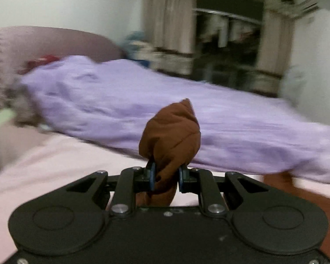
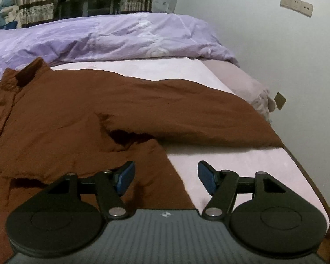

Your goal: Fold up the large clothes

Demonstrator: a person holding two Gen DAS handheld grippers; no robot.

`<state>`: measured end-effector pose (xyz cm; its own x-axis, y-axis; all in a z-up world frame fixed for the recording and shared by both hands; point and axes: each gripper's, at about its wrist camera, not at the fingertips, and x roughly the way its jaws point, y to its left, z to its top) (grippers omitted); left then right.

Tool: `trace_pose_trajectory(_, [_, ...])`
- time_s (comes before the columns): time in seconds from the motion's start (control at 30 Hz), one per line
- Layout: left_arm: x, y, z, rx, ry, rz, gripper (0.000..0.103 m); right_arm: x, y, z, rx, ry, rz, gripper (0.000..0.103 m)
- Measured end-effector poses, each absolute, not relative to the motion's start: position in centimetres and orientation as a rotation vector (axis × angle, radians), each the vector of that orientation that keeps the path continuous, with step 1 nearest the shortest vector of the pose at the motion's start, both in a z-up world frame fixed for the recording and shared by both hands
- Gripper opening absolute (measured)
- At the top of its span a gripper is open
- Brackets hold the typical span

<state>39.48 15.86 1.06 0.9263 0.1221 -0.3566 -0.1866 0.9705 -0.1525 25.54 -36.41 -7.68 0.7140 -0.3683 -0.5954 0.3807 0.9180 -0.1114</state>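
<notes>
A large brown garment (image 2: 77,114) lies spread on the pink bed sheet (image 2: 242,165), collar at the far left, one sleeve stretched toward the bed's right edge. My right gripper (image 2: 166,177) is open and empty, low over the garment's near right hem. My left gripper (image 1: 166,177) is shut on a bunched fold of the brown garment (image 1: 171,129), which sticks up between the blue pads, lifted above the sheet. The left wrist view is blurred by motion.
A crumpled lilac duvet (image 2: 112,37) lies across the far side of the bed, also in the left wrist view (image 1: 143,101). A pink headboard (image 1: 55,41) stands at the left, curtains and a clothes rack (image 1: 226,28) behind. The wall (image 2: 275,44) runs along the bed's right edge.
</notes>
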Motion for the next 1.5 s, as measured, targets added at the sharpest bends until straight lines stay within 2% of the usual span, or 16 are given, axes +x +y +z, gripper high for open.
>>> trace_pose_trajectory(0.23, [41.4,1.5,-1.3,-0.247,0.426,-0.058,0.017,27.9,-38.2,-8.3,-0.028,0.662,-0.45,0.078])
trace_pose_trajectory(0.47, [40.9,-10.9,-2.4,-0.158,0.397,-0.243,0.018,28.7,-39.5,-9.3,0.013,0.663,-0.423,0.078])
trace_pose_trajectory(0.67, [43.2,-16.4,-7.8,-0.146,0.545,-0.265,0.019,29.0,-39.5,-10.1,-0.007,0.665,-0.421,0.081])
trace_pose_trajectory(0.73, [43.7,-17.1,-10.5,-0.128,0.612,-0.297,0.024,28.9,-39.6,-10.3,-0.002,0.667,-0.418,0.082])
trace_pose_trajectory(0.77, [44.3,-17.9,-11.5,-0.115,0.643,-0.308,0.032,28.9,-39.7,-10.3,0.003,0.668,-0.416,0.082])
trace_pose_trajectory(0.83, [44.8,-18.8,-14.0,-0.07,0.699,-0.316,0.033,28.8,-39.9,-10.3,0.012,0.666,-0.414,0.086])
trace_pose_trajectory(0.87, [44.2,-19.5,-14.9,-0.029,0.671,-0.304,0.036,28.9,-39.9,-10.3,0.013,0.666,-0.416,0.086])
trace_pose_trajectory(0.97, [43.6,-21.4,-14.7,0.064,0.645,-0.333,0.064,28.9,-40.1,-10.4,0.022,0.671,-0.417,0.087])
trace_pose_trajectory(1.07, [43.2,-21.7,-13.9,0.088,0.633,-0.342,0.067,29.0,-40.1,-10.4,0.027,0.671,-0.417,0.087])
trace_pose_trajectory(1.17, [42.2,-21.3,-12.6,0.069,0.587,-0.369,0.079,28.9,-40.3,-10.4,0.034,0.67,-0.414,0.087])
trace_pose_trajectory(1.23, [41.8,-20.3,-11.6,0.06,0.557,-0.364,0.08,28.9,-40.4,-10.4,0.036,0.671,-0.413,0.087])
trace_pose_trajectory(1.4, [44.0,-20.6,-14.5,0.085,0.689,-0.352,0.091,28.8,-40.7,-10.5,0.056,0.677,-0.407,0.087])
trace_pose_trajectory(1.5, [42.7,-22.5,-15.0,0.236,0.617,-0.317,0.092,28.7,-40.9,-10.5,0.068,0.683,-0.401,0.087])
